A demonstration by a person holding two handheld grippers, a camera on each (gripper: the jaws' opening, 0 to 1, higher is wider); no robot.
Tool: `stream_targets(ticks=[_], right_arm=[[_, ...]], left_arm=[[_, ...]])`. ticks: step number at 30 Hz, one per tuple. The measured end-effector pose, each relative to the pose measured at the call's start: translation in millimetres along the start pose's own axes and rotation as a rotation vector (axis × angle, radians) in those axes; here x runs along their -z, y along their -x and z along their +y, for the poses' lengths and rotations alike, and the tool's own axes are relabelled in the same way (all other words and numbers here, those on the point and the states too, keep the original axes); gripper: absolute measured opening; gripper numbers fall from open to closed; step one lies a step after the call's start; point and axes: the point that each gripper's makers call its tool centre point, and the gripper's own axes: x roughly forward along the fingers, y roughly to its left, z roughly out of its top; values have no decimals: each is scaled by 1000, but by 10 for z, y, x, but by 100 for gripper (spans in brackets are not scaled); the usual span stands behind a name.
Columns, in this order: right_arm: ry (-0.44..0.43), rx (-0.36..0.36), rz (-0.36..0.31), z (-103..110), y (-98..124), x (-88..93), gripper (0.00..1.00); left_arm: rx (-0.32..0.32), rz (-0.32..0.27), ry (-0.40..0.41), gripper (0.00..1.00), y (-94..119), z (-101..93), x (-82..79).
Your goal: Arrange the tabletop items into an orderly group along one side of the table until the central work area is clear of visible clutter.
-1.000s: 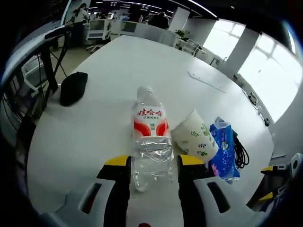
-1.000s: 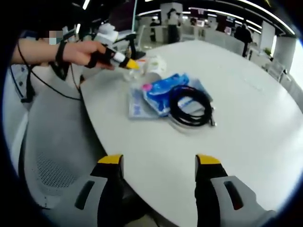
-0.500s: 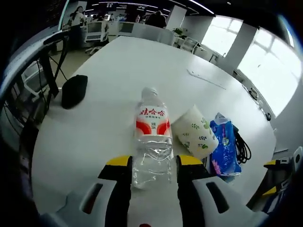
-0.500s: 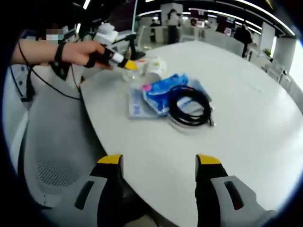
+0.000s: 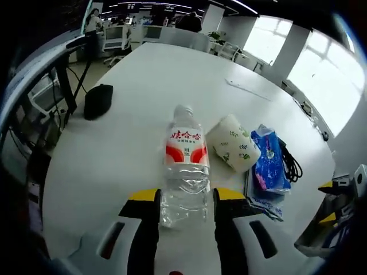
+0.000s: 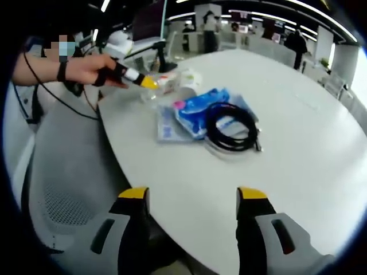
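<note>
Two yellow-tipped jaws of the left gripper (image 5: 178,197) press against the sides of a clear bottle (image 5: 184,166), which lies pointing away from them on the white table (image 5: 143,80). Taking that bottle as the mark: well off to its left, near the table edge, sits a black pouch (image 5: 98,101). Just right of the bottle lies a leaf-patterned cup (image 5: 232,150) on its side, close by it. Right of the cup rests a blue packet (image 5: 268,168), with a black cable (image 5: 292,167) coiled on its far side. Beyond all of these, a thin pale strip (image 5: 248,90) lies on the table. In the right gripper view, the right gripper (image 6: 192,197) hangs wide apart over the near table edge, gripping nothing, well clear of the cable and packet.
</note>
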Motion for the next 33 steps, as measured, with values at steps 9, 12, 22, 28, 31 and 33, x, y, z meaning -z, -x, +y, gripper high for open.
stream_targets(ticks=[9,12,22,28,31,33], right_arm=[[3,-4,-1,5,-7,3,60],[0,-3,-5,2,-6,2,60],[-2,-7,-5,32,-8,20,60],[-2,-3,-5,24,5,28,60],[1,-3,-5,30,8,22,59],[2,-1,-5,30,7,21,59]], left_arm=[[-3,11,27,36,157,-2,211],[-4,21,19,36,210,-13,287],[-13,49,34,36,347,-8,465],[-3,57,47,36,419,-19,556],[6,62,52,37,419,-21,560],[15,61,46,38,422,-32,557]])
